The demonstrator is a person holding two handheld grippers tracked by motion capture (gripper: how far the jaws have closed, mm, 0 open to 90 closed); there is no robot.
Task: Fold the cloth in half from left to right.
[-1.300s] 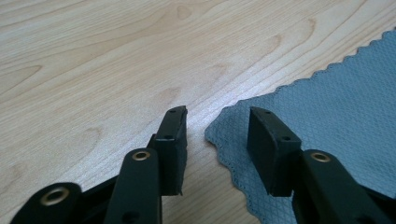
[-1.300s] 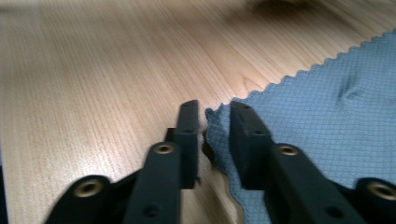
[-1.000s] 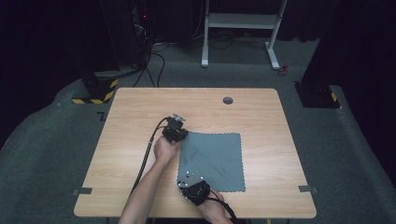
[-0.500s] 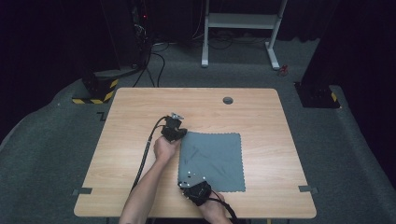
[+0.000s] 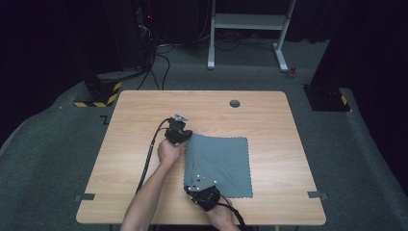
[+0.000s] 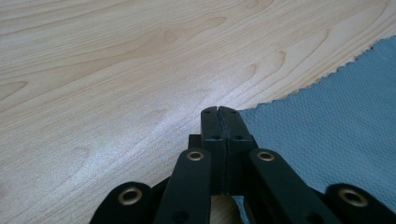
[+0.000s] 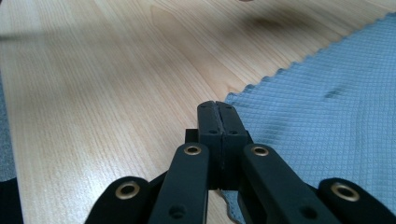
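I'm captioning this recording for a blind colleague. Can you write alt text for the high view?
A person's two hand-held grippers pinch the left edge of a blue-grey cloth lying flat on a light wooden table: the left gripper at its far left corner, the right gripper at its near left corner. A small round hole sits near the table's far edge, dark floor around.

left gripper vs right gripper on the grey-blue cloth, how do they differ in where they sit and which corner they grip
The left gripper sits at the far left corner of the grey-blue scallop-edged cloth; the right gripper sits at the near left corner, close to the edge of the light wooden table. The left gripper's cable runs down the table beside the forearm; the right gripper's leaves past the near edge. Both have their black jaws pressed shut, apparently on the cloth's edge.
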